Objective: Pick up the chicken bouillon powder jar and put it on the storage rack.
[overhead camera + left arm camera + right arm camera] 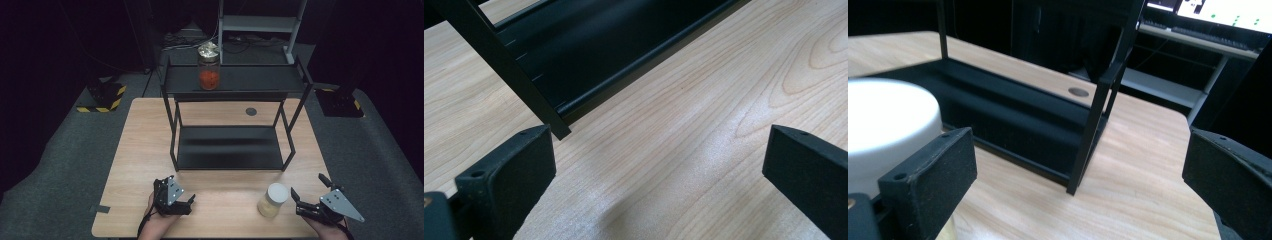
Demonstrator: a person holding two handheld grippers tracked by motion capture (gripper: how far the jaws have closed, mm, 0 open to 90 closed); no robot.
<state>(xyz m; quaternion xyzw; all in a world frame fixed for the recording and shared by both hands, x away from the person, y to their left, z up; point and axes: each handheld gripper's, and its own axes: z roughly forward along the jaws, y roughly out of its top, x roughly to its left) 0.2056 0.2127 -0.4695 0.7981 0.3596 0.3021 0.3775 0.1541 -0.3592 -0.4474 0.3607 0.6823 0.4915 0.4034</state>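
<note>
**White-lidded jar waits just left of the right gripper**

At the near edge of the wooden table, the left gripper rests in the person's hand with its jaws spread wide and nothing between them; in the left gripper view they frame bare wood grain and the foot of the black two-tier rack. That rack stands mid-table, its lower shelf empty, while a glass jar of red contents with a crinkled foil-like top sits upright on the upper shelf, well apart from both hands. Farther right, the white-lidded jar, holding something pale yellow, stands upright on the table in front of the rack. The right gripper lies just beside it, jaws parted and empty, pointing toward the rack. The jar therefore lies to that gripper's left, its long axis vertical; in the right gripper view the white lid sits against the outer side of the left jaw, not between the two. The right hand is plainly the nearer, so a grasp would likely call for a short shift leftward. No brand, label or legible writing shows on either jar.
</note>
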